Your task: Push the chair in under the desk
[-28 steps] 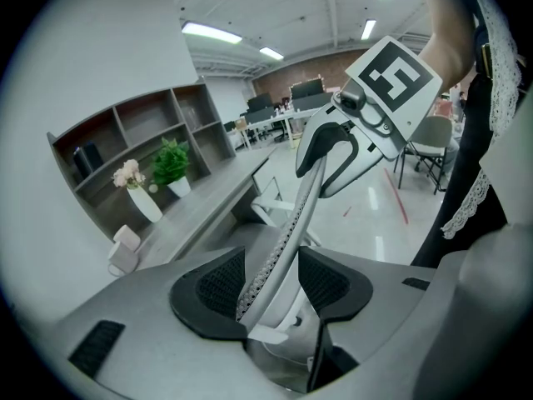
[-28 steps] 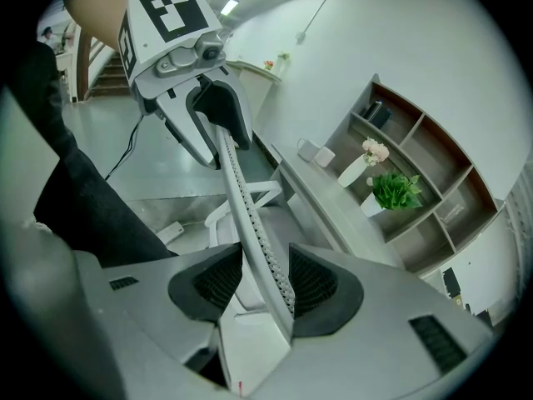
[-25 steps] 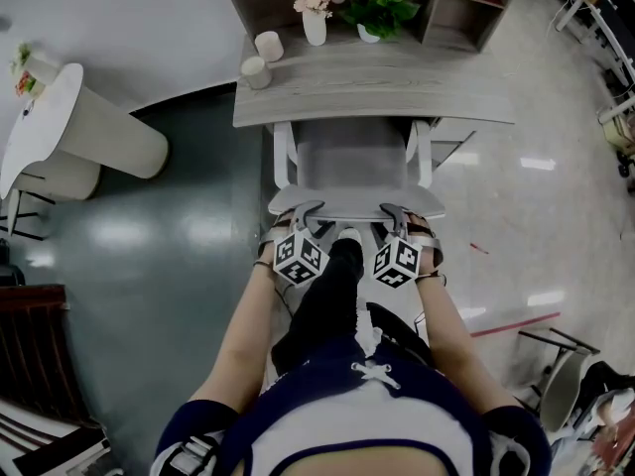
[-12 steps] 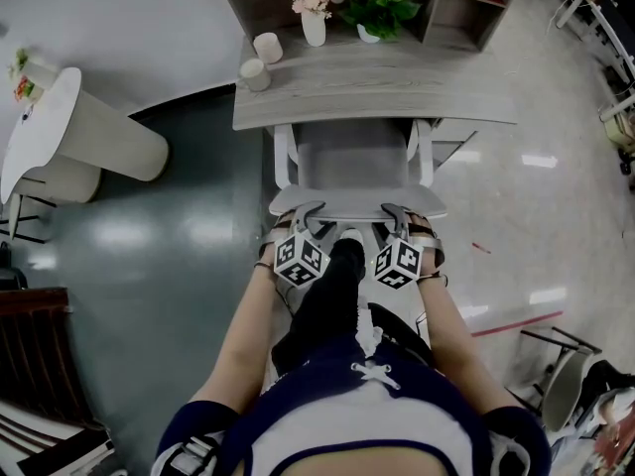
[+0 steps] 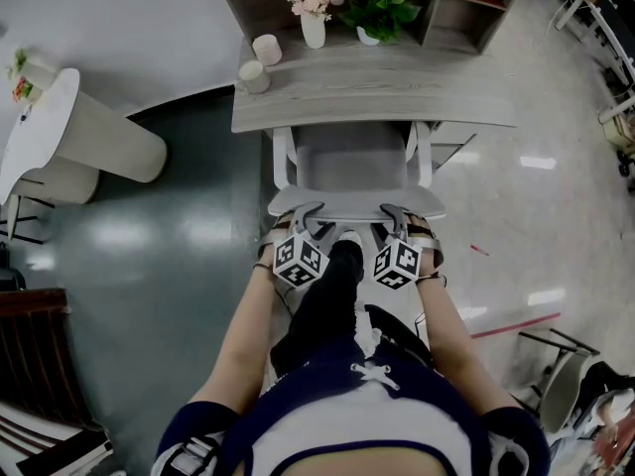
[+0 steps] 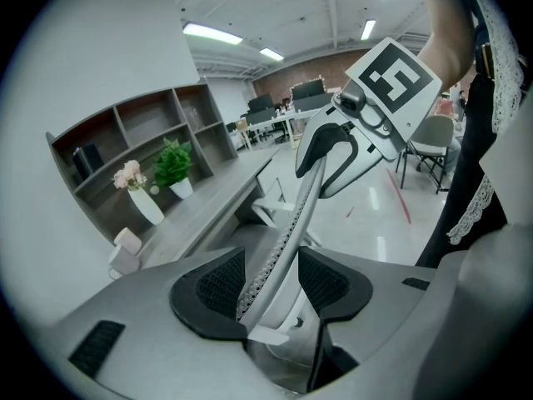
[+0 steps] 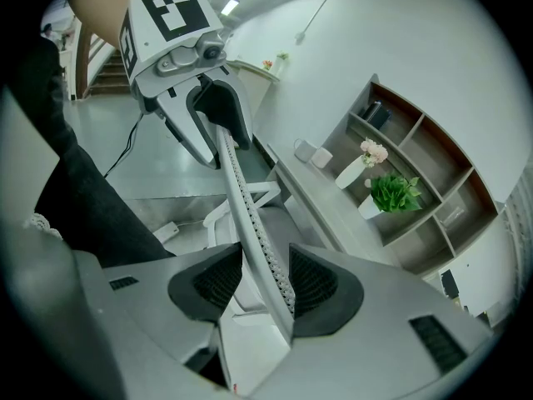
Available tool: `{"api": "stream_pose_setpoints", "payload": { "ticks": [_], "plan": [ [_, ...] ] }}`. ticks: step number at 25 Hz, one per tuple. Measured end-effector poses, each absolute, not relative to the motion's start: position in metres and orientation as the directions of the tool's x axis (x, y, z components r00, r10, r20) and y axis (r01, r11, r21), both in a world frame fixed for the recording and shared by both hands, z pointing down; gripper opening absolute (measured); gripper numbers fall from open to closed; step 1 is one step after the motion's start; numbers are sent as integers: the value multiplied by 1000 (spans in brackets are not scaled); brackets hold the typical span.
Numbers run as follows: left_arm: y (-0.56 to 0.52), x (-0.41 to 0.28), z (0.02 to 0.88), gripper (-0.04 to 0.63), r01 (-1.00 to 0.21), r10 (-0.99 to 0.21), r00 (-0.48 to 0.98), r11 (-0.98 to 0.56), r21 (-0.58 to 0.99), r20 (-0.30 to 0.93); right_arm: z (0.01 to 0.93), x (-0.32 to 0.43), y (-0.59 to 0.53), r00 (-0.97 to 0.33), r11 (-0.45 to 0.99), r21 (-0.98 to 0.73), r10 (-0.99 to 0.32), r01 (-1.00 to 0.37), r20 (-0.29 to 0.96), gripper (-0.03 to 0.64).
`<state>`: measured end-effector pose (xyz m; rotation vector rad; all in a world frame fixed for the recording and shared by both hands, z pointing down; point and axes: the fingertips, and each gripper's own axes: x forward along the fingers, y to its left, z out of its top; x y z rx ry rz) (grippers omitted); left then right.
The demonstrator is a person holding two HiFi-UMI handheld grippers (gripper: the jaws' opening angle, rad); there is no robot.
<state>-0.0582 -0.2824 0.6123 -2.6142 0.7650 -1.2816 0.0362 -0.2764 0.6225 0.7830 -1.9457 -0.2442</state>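
Nothing moved since earlier frames: both forearms reach forward and down, side by side. Left gripper [image 5: 309, 212] and right gripper [image 5: 394, 211] open, jaws straddling chair [image 5: 352, 162] backrest top. Chair seat partly under tabletop [image 5: 397, 95].

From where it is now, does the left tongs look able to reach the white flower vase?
Probably not: the left tongs straddle the chair back, and the chair seat and the desk top lie between them and the flower vase at the far side.
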Motion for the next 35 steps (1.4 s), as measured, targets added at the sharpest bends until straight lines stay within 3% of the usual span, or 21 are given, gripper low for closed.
{"api": "stream_pose_setpoints", "payload": {
  "ticks": [35],
  "plan": [
    [-313, -57, 611, 201, -382, -495, 510, -863, -331, 703, 621, 38, -307, -302, 767, 481, -621, -424, 724, 170]
  ]
}}
